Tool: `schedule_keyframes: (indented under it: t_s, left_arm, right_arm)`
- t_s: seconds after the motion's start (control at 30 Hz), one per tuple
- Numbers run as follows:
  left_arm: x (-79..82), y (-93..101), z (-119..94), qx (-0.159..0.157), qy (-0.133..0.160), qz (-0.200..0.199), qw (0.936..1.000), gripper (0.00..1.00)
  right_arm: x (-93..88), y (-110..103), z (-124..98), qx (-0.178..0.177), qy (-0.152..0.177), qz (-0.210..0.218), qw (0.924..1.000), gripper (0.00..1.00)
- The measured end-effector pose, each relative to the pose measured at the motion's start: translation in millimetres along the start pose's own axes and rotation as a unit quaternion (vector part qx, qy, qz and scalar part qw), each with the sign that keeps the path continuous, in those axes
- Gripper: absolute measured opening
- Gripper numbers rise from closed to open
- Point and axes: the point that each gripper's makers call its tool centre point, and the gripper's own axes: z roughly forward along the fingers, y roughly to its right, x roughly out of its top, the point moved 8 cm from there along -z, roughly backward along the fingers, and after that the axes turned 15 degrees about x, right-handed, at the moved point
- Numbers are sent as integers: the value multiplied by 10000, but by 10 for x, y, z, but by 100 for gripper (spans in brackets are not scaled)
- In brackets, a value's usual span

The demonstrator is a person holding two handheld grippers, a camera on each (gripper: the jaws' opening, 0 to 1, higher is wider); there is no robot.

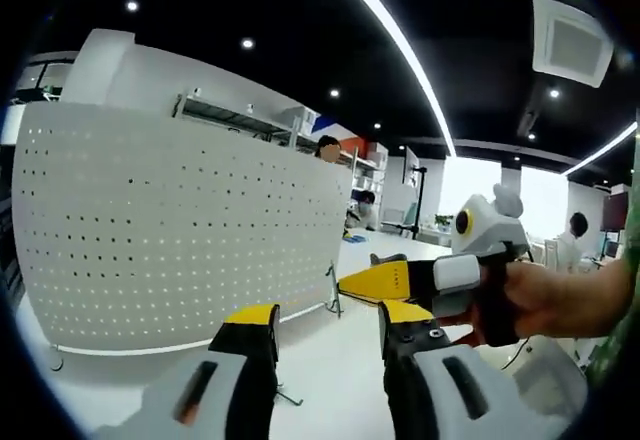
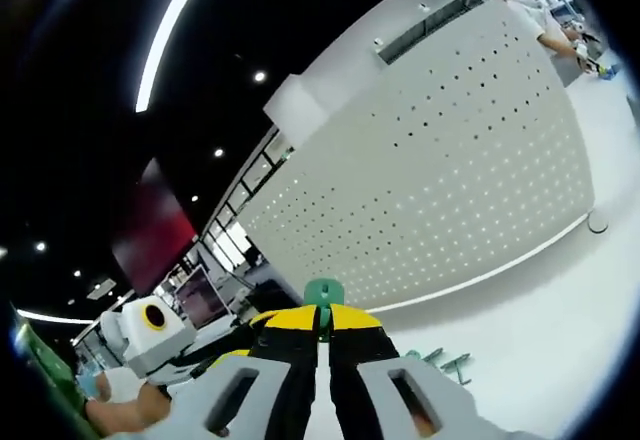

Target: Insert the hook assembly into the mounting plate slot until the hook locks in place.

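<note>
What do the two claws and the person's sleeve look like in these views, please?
The left claw and the right claw each have pale grey bodies with dark slots, black jaws and yellow tips. In the left gripper view the right claw carries a white band, gripped by a hand beside a green sleeve.

We see bright strip lights (image 1: 400,45) and ceiling spots glaring on a dark ceiling, an evenly lit white desk (image 2: 560,330) with faint shadows, strong fisheye bending at edges, and slight blur nearest the lens.

white grippers (image 1: 326,345) (yellow tips, black pads), green sleeve (image 1: 622,290).
</note>
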Motion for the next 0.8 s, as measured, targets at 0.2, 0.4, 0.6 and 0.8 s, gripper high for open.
schedule_keyframes:
  t_s: [0.2,0.4,0.6,0.8]
  left_arm:
    - [38,-18,-35,-94,-47,-106,9999,62]
    - [48,-65,-87,-74,-283,-53,9996,79]
    - [116,-134,-141,-147,-265,9,9995,94]
    - [171,-260,-207,-335,-309,-63,9989,100]
  right_arm:
    - [-11,3,-6,4,-72,-78,9999,1]
    - [7,-2,-21,-12,-84,-226,9997,1]
    - [43,-18,-27,-38,-96,-407,9991,1]
    - [92,-33,-42,-111,-169,-705,9973,1]
